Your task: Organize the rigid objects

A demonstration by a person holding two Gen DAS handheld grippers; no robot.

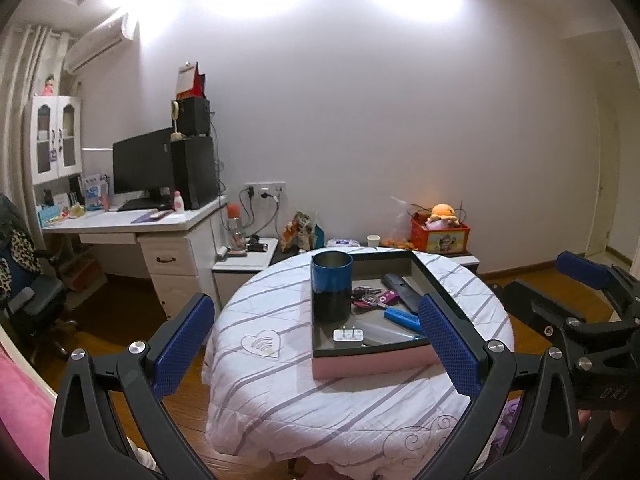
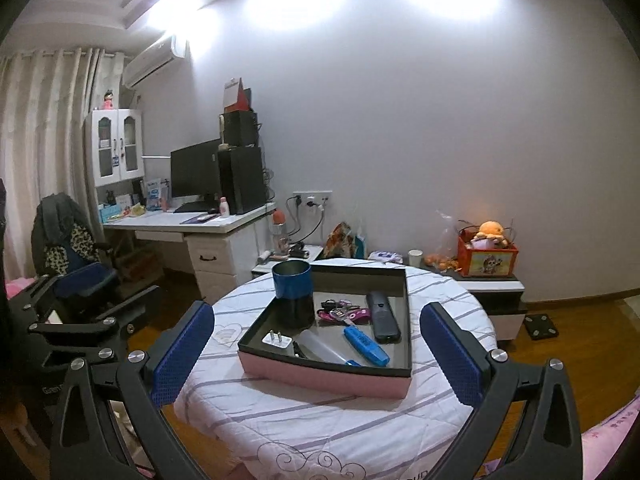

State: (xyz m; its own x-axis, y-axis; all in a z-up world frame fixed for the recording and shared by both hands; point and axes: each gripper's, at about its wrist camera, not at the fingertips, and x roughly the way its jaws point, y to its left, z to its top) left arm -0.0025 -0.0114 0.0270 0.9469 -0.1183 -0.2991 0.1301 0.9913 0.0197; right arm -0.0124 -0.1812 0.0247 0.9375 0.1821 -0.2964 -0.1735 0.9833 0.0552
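Bedroom setup, round counter (image 2: 280, 412) under a striped cloth with a pink tray (image 2: 328, 376) sitting just ahead of both tools. Left tool (image 1: 316, 344) and right tool (image 2: 318, 350) are both spread wide, holding nothing. Inside the tray: blue cup (image 2: 293, 294) at the far left, white plug (image 2: 277, 342) nearest, keys (image 2: 340, 312), blue marker (image 2: 366, 345), black remote (image 2: 383, 317).

Tray (image 1: 372, 366): its near right corner sits behind a left gripper (image 1: 316, 350) finger.
Blue marker (image 1: 402, 317): its right end is covered by that same finger.
Clear tube (image 2: 320, 350): too faint to name.
Keys (image 2: 340, 312): a jumble, pieces indistinct.
Round table (image 2: 320, 420): its near edge is cut off by the frame.
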